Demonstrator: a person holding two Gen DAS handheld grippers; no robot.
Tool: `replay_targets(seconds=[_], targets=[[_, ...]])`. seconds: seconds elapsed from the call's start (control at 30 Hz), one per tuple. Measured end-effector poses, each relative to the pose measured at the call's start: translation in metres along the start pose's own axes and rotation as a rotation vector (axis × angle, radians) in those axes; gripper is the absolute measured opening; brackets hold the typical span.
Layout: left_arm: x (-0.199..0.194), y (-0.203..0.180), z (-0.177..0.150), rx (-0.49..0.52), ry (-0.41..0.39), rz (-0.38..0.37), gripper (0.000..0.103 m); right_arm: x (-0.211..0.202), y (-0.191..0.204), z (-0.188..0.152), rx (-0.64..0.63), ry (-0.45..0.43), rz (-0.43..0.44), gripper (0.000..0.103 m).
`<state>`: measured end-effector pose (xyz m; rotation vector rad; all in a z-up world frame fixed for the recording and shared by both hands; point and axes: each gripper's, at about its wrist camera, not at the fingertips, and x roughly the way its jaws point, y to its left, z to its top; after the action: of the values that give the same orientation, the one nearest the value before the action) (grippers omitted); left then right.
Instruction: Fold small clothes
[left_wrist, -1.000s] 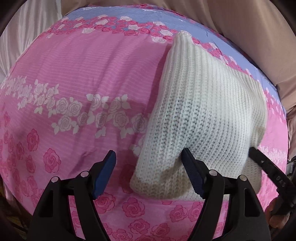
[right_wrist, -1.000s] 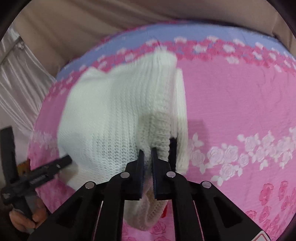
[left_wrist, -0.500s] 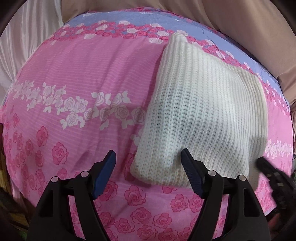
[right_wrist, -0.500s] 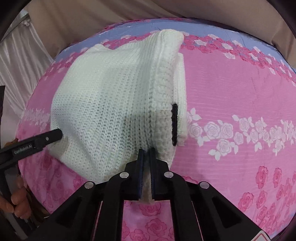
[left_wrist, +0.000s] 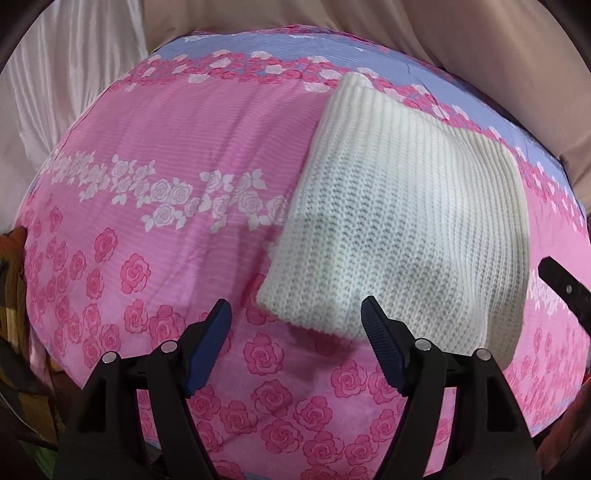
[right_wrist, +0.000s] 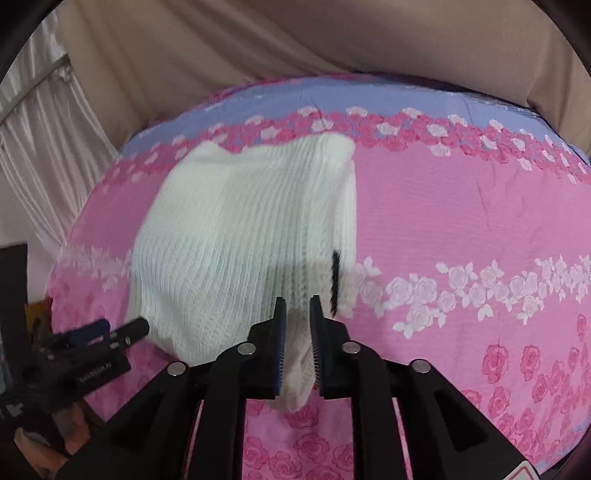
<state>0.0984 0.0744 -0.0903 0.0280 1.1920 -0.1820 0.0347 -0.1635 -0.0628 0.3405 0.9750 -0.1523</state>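
Right gripper was clamped on sweater, jaws now opening, knit edge between them. Left gripper wide open, empty, sweater at 1 o'clock on sheet.

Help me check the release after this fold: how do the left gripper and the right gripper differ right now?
The left gripper stands wide open with bare floral bedsheet between its pads; the right gripper shows a narrow gap and its jaws are opening. The left gripper has nothing between its fingers; the right gripper has a corner of the white knit sweater between its fingers. Both hang above the sheet, angled down at the folded sweater.
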Motion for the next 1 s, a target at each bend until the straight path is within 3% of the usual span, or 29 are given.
replay_targets(seconds=[0.07, 0.1, 0.13, 0.17, 0.2, 0.23, 0.3, 0.4, 0.47, 0.53, 0.57, 0.67, 0.77, 0.83, 0.9, 1.0], targets=[[-0.004, 0.005, 0.004, -0.024, -0.017, 0.005, 0.072, 0.014, -0.004, 0.012, 0.023, 0.042, 0.02, 0.04], [-0.006, 0.008, 0.005, -0.031, -0.027, 0.012, 0.073, 0.032, -0.008, 0.019, 0.043, 0.101, 0.041, 0.054], [-0.008, 0.011, 0.005, -0.035, -0.03, 0.019, 0.074, 0.053, -0.013, 0.023, 0.065, 0.159, 0.058, 0.055], [-0.009, 0.013, 0.005, -0.038, -0.03, 0.021, 0.074, 0.071, -0.017, 0.026, 0.084, 0.203, 0.078, 0.048], [-0.01, 0.016, 0.004, -0.041, -0.03, 0.02, 0.074, 0.078, -0.019, 0.027, 0.103, 0.221, 0.116, 0.022], [-0.012, 0.02, 0.004, -0.045, -0.034, 0.019, 0.074, 0.075, -0.019, 0.031, 0.122, 0.207, 0.126, 0.018], [-0.013, 0.027, 0.001, -0.055, -0.045, 0.026, 0.076, 0.04, -0.004, 0.047, 0.088, 0.079, 0.173, 0.016], [-0.004, 0.033, -0.001, -0.069, -0.018, 0.029, 0.076, 0.006, 0.014, 0.063, 0.022, -0.043, 0.201, 0.016], [0.003, 0.032, -0.003, -0.067, 0.004, 0.032, 0.076, 0.022, 0.008, 0.062, 0.032, -0.016, 0.168, 0.017], [0.008, 0.03, -0.005, -0.053, 0.022, 0.034, 0.076, 0.081, -0.01, 0.044, 0.04, 0.176, 0.033, 0.019], [0.008, 0.03, -0.005, -0.049, 0.024, 0.03, 0.076, 0.09, -0.023, 0.037, 0.084, 0.182, 0.066, 0.019], [0.005, 0.028, -0.006, -0.042, 0.012, 0.022, 0.076, 0.057, -0.034, 0.035, 0.2, 0.109, 0.126, 0.021], [0.003, 0.018, -0.003, -0.027, 0.001, 0.01, 0.076, 0.013, -0.024, 0.031, 0.148, -0.003, 0.125, 0.021], [0.003, 0.01, -0.002, -0.005, -0.004, 0.006, 0.077, 0.016, -0.014, 0.018, 0.068, 0.035, 0.082, 0.021], [0.006, 0.001, -0.001, 0.014, 0.004, 0.004, 0.077, 0.047, -0.01, 0.003, 0.004, 0.121, 0.008, 0.021], [0.003, -0.011, -0.002, 0.05, -0.004, 0.001, 0.077, 0.045, -0.013, -0.003, 0.041, 0.114, 0.016, 0.024]])
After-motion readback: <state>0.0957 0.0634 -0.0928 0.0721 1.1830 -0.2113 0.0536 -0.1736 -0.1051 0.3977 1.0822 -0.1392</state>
